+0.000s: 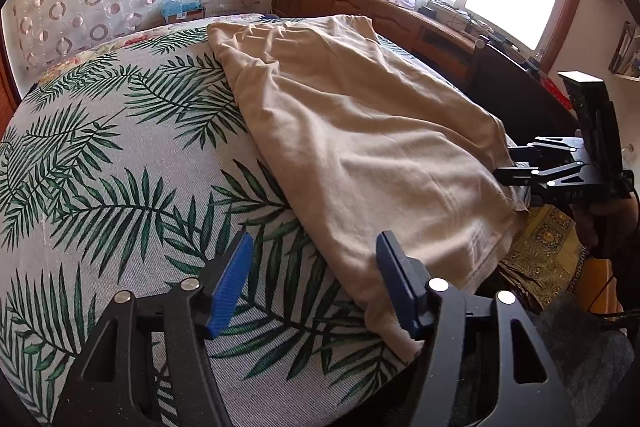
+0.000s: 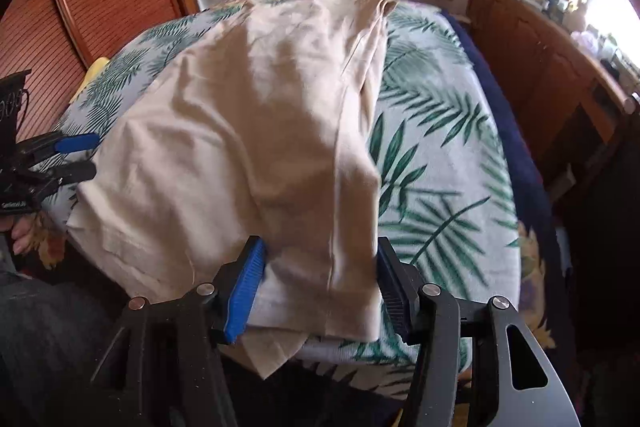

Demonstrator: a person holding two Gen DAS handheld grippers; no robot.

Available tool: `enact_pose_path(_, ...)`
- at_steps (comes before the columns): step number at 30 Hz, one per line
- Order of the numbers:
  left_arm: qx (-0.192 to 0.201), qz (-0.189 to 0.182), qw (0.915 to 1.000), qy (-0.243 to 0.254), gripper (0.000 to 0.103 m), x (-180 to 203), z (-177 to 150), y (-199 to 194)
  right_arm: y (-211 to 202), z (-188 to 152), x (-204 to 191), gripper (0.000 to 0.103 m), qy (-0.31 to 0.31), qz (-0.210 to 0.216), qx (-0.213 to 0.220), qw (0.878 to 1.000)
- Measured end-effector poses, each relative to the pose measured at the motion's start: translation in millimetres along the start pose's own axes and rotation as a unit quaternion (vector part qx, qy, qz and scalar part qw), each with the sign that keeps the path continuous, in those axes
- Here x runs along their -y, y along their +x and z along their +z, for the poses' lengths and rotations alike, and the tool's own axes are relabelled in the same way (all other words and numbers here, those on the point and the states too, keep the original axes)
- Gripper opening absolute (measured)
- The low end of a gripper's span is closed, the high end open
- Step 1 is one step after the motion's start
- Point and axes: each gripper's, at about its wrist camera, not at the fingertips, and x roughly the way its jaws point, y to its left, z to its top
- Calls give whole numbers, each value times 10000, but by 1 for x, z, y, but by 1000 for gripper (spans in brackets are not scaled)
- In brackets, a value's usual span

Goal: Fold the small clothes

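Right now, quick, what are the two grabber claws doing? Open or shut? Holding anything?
Left gripper: open, holding nothing, beside the beige cloth's edge.
Right gripper: open, straddling the cloth's near edge, not pinching it.

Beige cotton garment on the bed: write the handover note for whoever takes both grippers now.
Left gripper: open, empty, over the palm-leaf print bedspread, beside the garment's near hem.
Right gripper: open, straddling the near edge of the beige cotton garment without pinching it.
Garment: lies lengthwise on the bed, one long side already folded over, near hem hanging slightly off the edge.
Left to do: regrip the near edge, fold toward the far end, flatten.
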Motion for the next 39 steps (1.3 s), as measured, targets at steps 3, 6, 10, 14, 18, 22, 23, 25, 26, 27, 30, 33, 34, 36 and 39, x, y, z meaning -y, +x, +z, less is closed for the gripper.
enact_pose_path(3,-43,-100,9999,96,51,6,-2,1,-1,-4,-2,57,-38,32,18,10000)
enact_pose_path(6,-135,-175,9996,172,47,10,-3,4,0,-5,-6,57,-153,72,14,9999)
enact_pose_path(10,-151,-187,9992,308,47,15,-3,5,-1,-9,-14,41,-321,49,51,9995)
enact_pose_path(14,-196,-438,9983,340,18,17,-2,7,-3,-11,-25,10,-510,340,69,9981)
enact_pose_path(18,-18,-507,9983,285,10,15,3,1,-4,-12,-22,8,-481,451,135,9977)
enact_pose_path(22,365,-582,9976,124,9,11,21,-17,-20,-6,-14,8,-371,549,444,9968)
enact_pose_path(23,466,-585,9972,82,9,10,28,-22,-25,-3,-13,8,-370,565,548,9962)
enact_pose_path(25,703,-540,9961,3,9,5,45,-31,-38,7,-7,8,-359,600,768,9946)
enact_pose_path(26,778,-526,9956,-28,9,3,51,-33,-44,14,-5,8,-365,591,893,9936)
enact_pose_path(27,885,-542,9946,-54,9,0,62,-35,-49,21,-3,8,-381,565,1018,9925)
enact_pose_path(30,1042,-523,9931,-136,9,-13,89,-32,-56,45,2,8,-493,463,1376,9882)
enact_pose_path(33,1086,-378,9931,-218,9,-32,120,-17,-53,79,13,8,-476,381,1668,9841)
enact_pose_path(34,1083,-326,9933,-232,9,-37,129,-13,-49,92,15,8,-496,345,1723,9832)
enact_pose_path(36,1065,-246,9936,-274,9,-49,145,-2,-35,118,19,8,-523,255,1769,9825)
enact_pose_path(39,1028,-159,9939,-359,9,-66,169,16,-10,150,26,8,-511,169,1753,9830)
